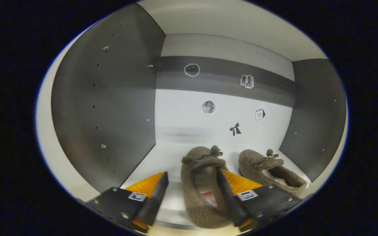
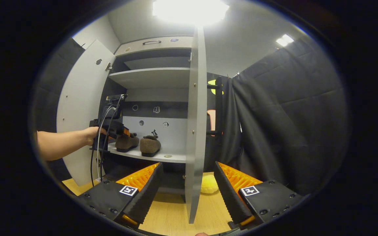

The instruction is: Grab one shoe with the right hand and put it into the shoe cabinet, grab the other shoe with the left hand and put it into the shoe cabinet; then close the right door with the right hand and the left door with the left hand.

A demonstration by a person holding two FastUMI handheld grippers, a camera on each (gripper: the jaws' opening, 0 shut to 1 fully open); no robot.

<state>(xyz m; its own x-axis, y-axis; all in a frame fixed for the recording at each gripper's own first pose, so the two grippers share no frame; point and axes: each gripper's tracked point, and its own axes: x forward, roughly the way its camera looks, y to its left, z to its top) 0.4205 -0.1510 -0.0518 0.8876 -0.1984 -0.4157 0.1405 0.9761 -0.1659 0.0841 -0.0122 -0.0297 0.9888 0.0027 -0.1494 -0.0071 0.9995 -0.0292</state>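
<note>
Two brown fuzzy shoes stand side by side on the white shelf (image 1: 169, 157) inside the shoe cabinet. In the left gripper view the nearer shoe (image 1: 202, 193) lies between the fingers of my left gripper (image 1: 192, 172), which is open; its right finger overlaps the shoe and the left finger stands apart from it. The other shoe (image 1: 267, 172) sits to the right. In the right gripper view, a hand holds the left gripper (image 2: 125, 132) at the shelf by both shoes (image 2: 126, 142) (image 2: 149, 146). My right gripper (image 2: 189, 183) is open and holds nothing, back from the cabinet, facing the edge of the right door (image 2: 194, 131).
Both cabinet doors stand open; the left door (image 2: 77, 108) swings out to the left. A yellow object (image 2: 208, 184) lies on the wooden floor (image 2: 172, 213) by the cabinet's base. Black cloth (image 2: 284, 124) hangs to the right. Dark side walls (image 1: 103, 108) enclose the shelf.
</note>
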